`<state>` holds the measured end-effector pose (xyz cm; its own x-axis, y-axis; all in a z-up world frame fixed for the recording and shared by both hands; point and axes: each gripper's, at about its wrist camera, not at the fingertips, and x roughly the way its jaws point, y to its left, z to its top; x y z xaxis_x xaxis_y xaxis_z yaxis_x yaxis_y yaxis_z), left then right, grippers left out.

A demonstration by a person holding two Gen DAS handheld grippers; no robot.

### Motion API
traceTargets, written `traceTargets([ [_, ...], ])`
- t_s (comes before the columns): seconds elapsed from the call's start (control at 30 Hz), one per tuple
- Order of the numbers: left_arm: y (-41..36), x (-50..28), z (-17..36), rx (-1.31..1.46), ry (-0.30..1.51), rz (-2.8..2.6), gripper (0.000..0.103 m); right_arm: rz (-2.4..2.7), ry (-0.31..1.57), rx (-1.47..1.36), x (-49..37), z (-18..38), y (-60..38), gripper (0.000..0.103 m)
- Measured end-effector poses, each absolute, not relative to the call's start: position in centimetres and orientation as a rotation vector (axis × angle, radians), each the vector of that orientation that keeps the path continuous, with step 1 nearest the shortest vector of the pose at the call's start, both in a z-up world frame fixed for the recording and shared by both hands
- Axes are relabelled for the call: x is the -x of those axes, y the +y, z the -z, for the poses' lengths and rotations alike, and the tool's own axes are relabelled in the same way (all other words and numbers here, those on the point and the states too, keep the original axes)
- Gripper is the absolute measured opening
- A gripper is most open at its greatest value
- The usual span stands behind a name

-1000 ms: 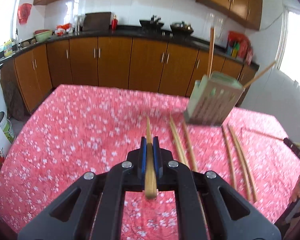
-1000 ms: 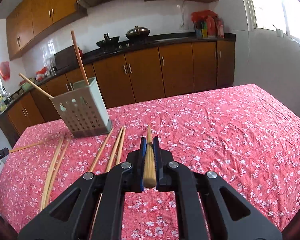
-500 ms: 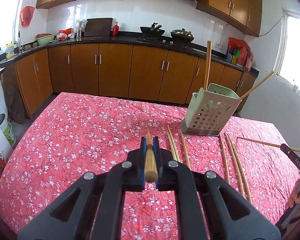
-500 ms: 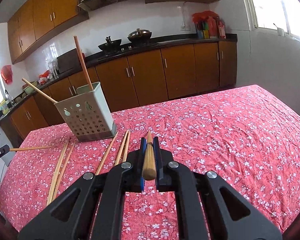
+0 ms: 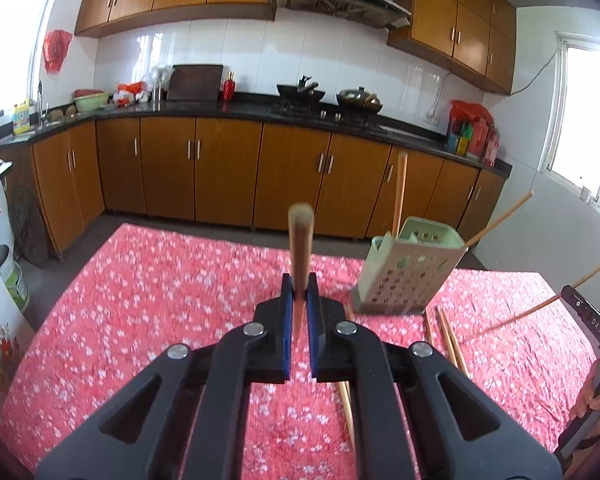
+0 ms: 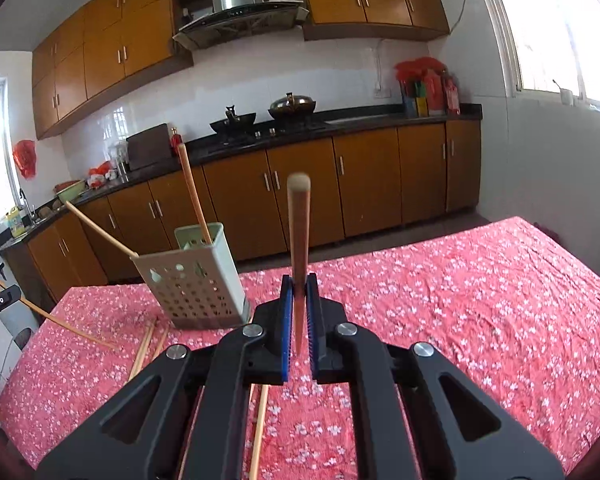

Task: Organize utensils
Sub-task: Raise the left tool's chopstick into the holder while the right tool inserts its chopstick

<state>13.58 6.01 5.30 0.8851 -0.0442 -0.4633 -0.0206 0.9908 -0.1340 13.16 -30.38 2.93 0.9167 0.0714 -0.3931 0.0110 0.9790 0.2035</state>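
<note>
Worktop [image 5: 148, 320]: draped in a red cloth printed with small white flowers, it carried the holder and the loose chopsticks; brown kitchen cabinets [image 5: 220, 176] stood behind it.
Utensil holder [image 5: 404, 276]: a pale green perforated box stood on the worktop, right of centre in the left wrist view and left of centre in the right wrist view [image 6: 196, 276], and appeared tilted.
Holder contents: two wooden chopsticks rose from its open top, one steep and near upright [image 5: 400, 192], the other slanting outward over the rim [image 5: 500, 218]; which compartment each occupied could not be told.
Left gripper [image 5: 299, 300]: jaws pressed together, pinching a single chopstick [image 5: 300, 240] between the blue pads, its blunt end raised above the fingers and its tip pointing down toward the camera.
Right gripper [image 6: 299, 300]: jaws likewise closed, pinching another chopstick [image 6: 299, 232] in the same raised attitude; in the left wrist view this stick slanted with its lower end close to the cloth [image 5: 540, 308].
Loose chopsticks: several lay flat on the cloth just beside the base of the holder [image 5: 450, 340], with others partly hidden under the gripper bodies [image 6: 260, 424].
Hand [image 5: 598, 404]: fingers wrapped on the right gripper's handle at the picture's edge.
</note>
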Motion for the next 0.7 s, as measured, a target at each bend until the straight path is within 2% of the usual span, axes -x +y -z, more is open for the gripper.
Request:
traceTargets([
  [0.7,0.2,-16.0,-15.3,0.163,0.303,0.218,0.008,-0.230,0.124,-0.263,-15.2,-13.8,-26.0,0.007],
])
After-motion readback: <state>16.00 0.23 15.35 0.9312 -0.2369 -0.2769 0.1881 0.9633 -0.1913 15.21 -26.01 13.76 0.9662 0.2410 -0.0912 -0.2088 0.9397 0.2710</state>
